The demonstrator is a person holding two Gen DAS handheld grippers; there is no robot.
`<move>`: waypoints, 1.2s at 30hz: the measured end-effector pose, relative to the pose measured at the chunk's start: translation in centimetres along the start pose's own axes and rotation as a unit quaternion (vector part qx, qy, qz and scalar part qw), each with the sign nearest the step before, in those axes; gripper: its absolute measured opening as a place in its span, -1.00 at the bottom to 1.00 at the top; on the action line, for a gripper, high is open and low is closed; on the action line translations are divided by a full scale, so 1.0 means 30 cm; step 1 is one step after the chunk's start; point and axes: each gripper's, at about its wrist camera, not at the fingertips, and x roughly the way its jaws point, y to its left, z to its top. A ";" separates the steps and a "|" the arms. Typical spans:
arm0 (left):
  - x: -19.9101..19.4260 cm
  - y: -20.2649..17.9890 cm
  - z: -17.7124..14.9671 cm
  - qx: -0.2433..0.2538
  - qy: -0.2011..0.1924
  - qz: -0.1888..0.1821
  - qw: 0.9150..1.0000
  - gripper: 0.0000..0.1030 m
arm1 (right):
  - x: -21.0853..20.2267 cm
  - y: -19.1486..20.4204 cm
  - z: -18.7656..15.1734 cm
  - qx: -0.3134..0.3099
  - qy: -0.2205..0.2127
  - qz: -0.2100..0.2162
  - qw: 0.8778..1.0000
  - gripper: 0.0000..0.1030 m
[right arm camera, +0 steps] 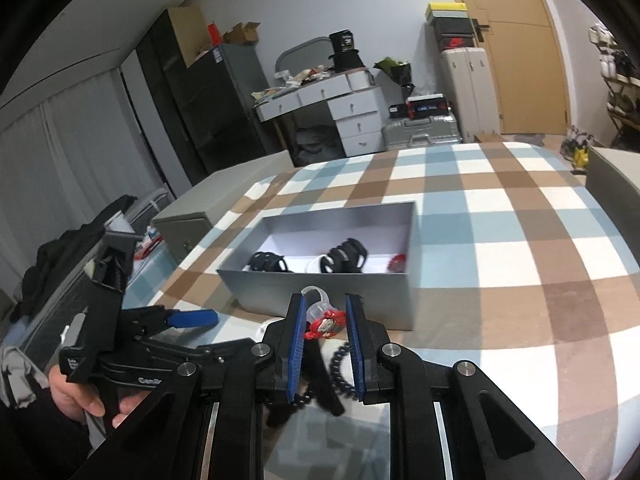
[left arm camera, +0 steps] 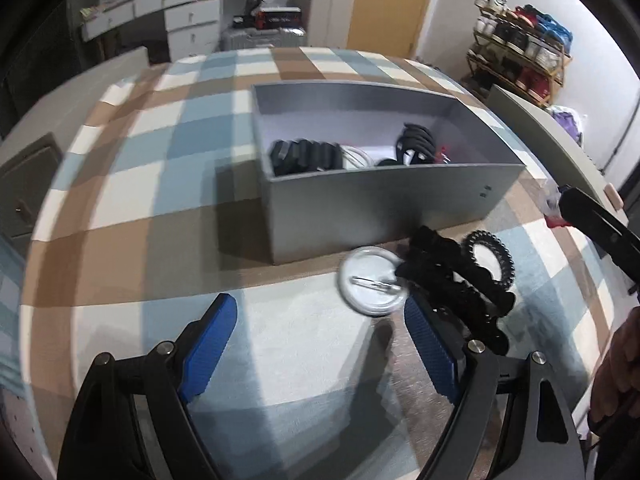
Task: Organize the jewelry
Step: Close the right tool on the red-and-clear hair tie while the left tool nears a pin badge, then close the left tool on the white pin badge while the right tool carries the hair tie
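A grey open box (left arm camera: pixel 384 204) (right arm camera: pixel 320 280) stands on the checked cloth with black hair clips (left arm camera: pixel 308 155) (right arm camera: pixel 346 260), a white ring and a red piece inside. In front of it lie a round white badge (left arm camera: pixel 372 286), a long black clip (left arm camera: pixel 452 284) and a black coil hair tie (left arm camera: pixel 489 258). My left gripper (left arm camera: pixel 320 312) is open and empty, low over the cloth just near the badge. My right gripper (right arm camera: pixel 325 322) is shut on a red charm with a clear loop (right arm camera: pixel 326 320), held above the box's near wall.
The checked cloth (left arm camera: pixel 160 200) covers a bed. A grey nightstand (right arm camera: pixel 188 224) stands at the left, and a grey footboard (left arm camera: pixel 552 136) runs along the right. A dresser, suitcases and a shoe rack (left arm camera: pixel 520 52) stand further back.
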 end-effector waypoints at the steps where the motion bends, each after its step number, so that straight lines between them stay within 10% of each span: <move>1: -0.002 -0.004 0.000 0.002 -0.002 0.001 1.000 0.61 | -0.003 -0.007 -0.001 0.003 -0.001 0.001 1.000 -0.62; 14: 0.025 -0.084 0.036 0.053 0.003 0.020 0.998 0.59 | -0.029 -0.033 0.003 -0.002 -0.020 0.008 1.000 -0.62; 24: 0.042 -0.117 0.038 0.088 0.006 0.017 0.996 -0.28 | -0.024 -0.046 -0.005 0.007 -0.016 0.009 1.000 -0.62; 36: 0.028 -0.117 0.029 0.086 0.006 0.008 0.996 -0.29 | -0.022 -0.052 -0.010 0.011 -0.015 0.011 1.000 -0.62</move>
